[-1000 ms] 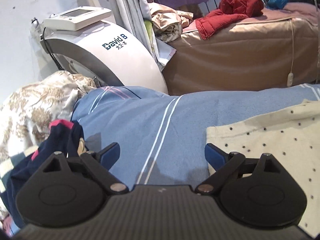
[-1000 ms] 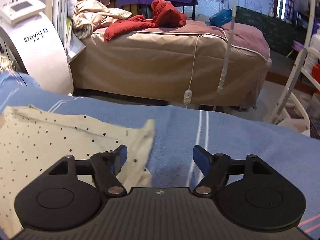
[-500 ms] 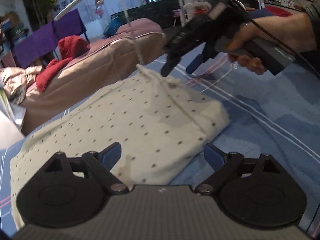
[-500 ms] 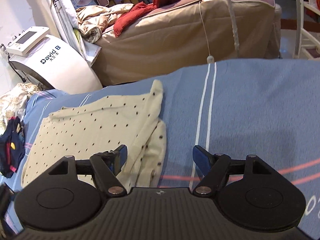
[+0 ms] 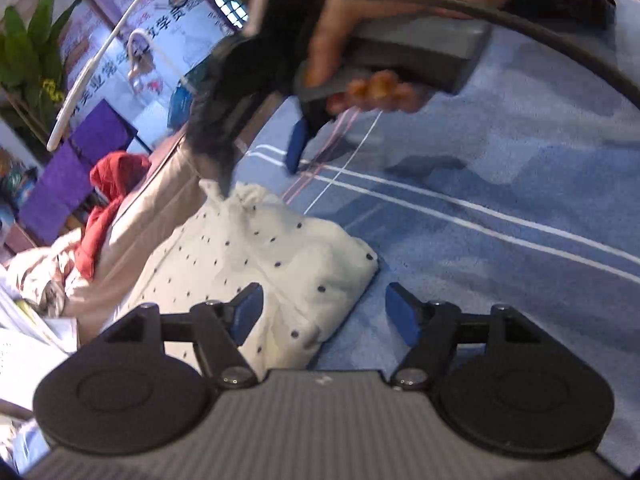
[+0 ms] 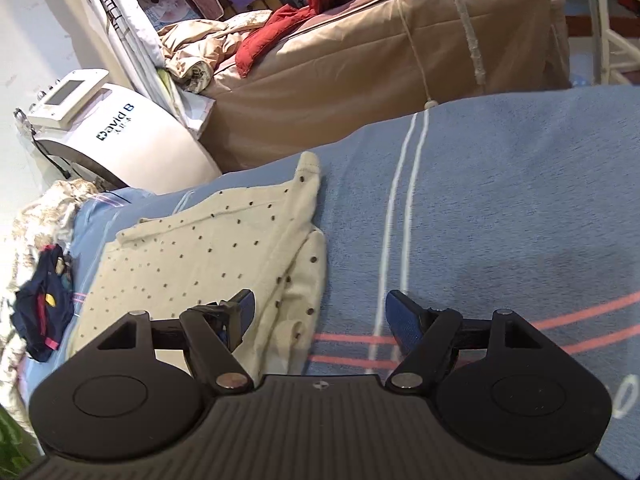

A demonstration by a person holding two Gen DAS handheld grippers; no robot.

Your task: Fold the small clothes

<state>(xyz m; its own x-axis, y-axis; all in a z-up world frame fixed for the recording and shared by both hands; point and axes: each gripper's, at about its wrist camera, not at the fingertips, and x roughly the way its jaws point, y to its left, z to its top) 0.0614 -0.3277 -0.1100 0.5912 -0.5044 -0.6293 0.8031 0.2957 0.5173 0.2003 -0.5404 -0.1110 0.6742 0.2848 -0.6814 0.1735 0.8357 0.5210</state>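
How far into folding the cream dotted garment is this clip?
Early. The cream dotted garment lies on the blue blanket, one edge doubled over. Both the left hand-held gripper and the right hand-held gripper are open over it, gripping nothing. The main folds remain, and the navy garment is untouched.

- I note one cream garment with small dark dots (image 6: 208, 256), lying mostly flat on the bedding, left of and ahead of the right jaws.
- Its right edge is doubled over in a bunched strip just ahead of the right gripper's left jaw.
- From the left wrist view, I see its puffed, rounded corner (image 5: 280, 264) between and ahead of the left jaws.
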